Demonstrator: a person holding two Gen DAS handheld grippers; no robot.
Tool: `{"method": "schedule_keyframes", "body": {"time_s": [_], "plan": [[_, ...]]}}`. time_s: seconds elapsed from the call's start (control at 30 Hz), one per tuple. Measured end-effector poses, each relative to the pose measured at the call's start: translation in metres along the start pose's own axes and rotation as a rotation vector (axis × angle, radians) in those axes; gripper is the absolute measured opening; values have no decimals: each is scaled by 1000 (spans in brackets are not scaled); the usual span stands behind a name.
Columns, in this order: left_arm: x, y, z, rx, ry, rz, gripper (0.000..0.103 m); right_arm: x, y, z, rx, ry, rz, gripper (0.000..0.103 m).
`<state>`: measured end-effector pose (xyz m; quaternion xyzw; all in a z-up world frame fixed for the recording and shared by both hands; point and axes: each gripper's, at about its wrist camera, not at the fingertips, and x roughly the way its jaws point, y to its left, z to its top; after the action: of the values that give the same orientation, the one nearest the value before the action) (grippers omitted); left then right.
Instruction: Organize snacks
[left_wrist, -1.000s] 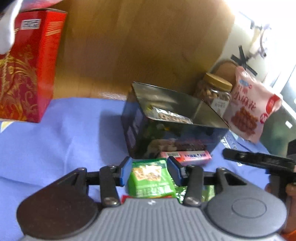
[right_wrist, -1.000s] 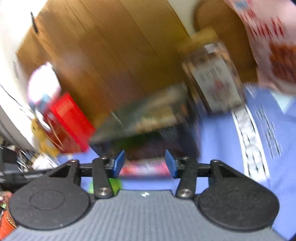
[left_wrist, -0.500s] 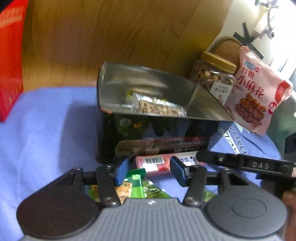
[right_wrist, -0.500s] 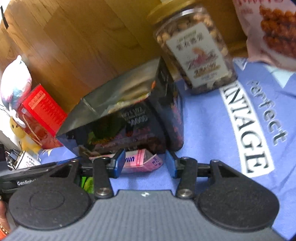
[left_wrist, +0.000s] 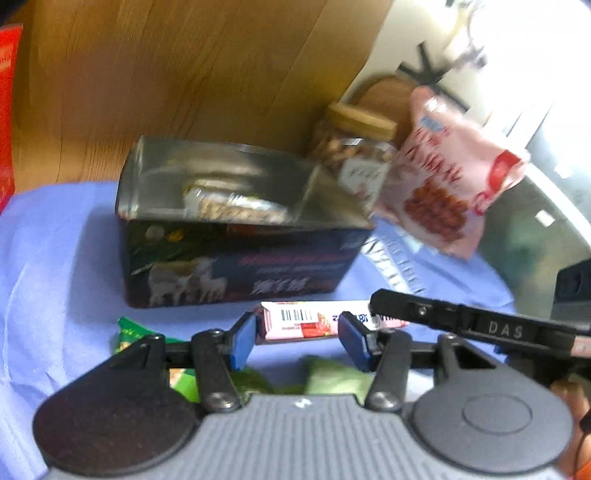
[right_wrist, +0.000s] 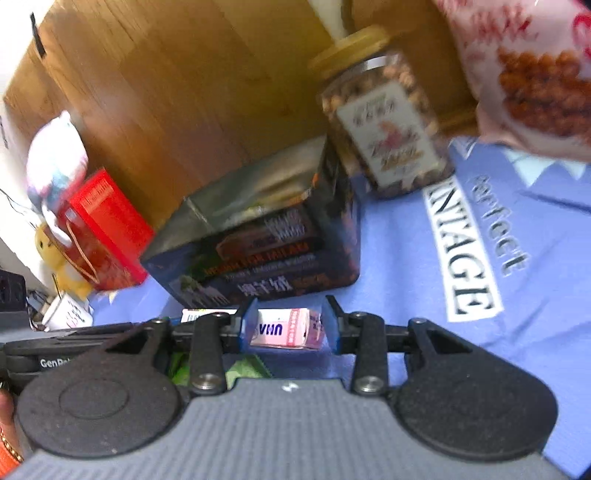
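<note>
A pink snack bar box (left_wrist: 306, 319) lies on the blue cloth in front of a dark open tin (left_wrist: 236, 266) that holds a clear cracker packet (left_wrist: 236, 206). My left gripper (left_wrist: 297, 341) is open and empty just behind the box. My right gripper (right_wrist: 289, 326) is open, with its blue pads either side of the box's end (right_wrist: 284, 328), apart from it. Its finger (left_wrist: 461, 319) reaches the box's right end in the left wrist view. Green snack packets (left_wrist: 332, 380) lie under my left gripper.
A nut jar (right_wrist: 384, 125) with a tan lid and a pink snack bag (left_wrist: 447, 177) stand to the right of the tin. A red box (right_wrist: 103, 229) and a plush toy (right_wrist: 55, 166) are at the left. A wooden panel (left_wrist: 184, 74) backs the table.
My right gripper has moved in so its pads now sit either side of the pink box's end. My left gripper has drawn back and lifted off the green packets.
</note>
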<state>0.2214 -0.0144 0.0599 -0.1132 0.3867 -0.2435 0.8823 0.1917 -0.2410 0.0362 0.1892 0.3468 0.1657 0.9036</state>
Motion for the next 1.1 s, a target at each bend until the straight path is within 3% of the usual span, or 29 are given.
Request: {"method": "schedule_keyframes", "body": {"time_s": [0.13, 0.27, 0.47, 0.53, 0.6, 0.63, 0.8, 0.9, 1.0, 1.1], "plan": [[-33, -17, -10, 31, -55, 8, 49, -28, 12, -3, -27, -73, 22, 40], [-59, -28, -43, 53, -69, 48, 51, -51, 23, -24, -50, -98, 71, 40], [-72, -24, -102, 3, -46, 80, 51, -63, 34, -78, -71, -65, 97, 40], [-73, -23, -117, -19, -22, 20, 49, -64, 37, -97, -80, -44, 127, 31], [-73, -29, -128, 6, -15, 35, 48, -63, 40, -111, -71, -1, 194, 27], [-74, -33, -132, 37, -19, 50, 48, -64, 44, -117, -96, -6, 182, 27], [-99, -20, -133, 0, -62, 27, 51, -90, 50, -121, -198, -108, 168, 46], [-108, -7, -129, -46, -76, 21, 51, -104, 48, -127, -298, -162, 87, 52], [-101, -2, -125, -97, -45, -28, 51, -96, 41, -131, -349, -123, 33, 53], [-86, -8, -124, -74, -16, -9, 52, -84, 43, -135, -405, -83, -1, 60]]}}
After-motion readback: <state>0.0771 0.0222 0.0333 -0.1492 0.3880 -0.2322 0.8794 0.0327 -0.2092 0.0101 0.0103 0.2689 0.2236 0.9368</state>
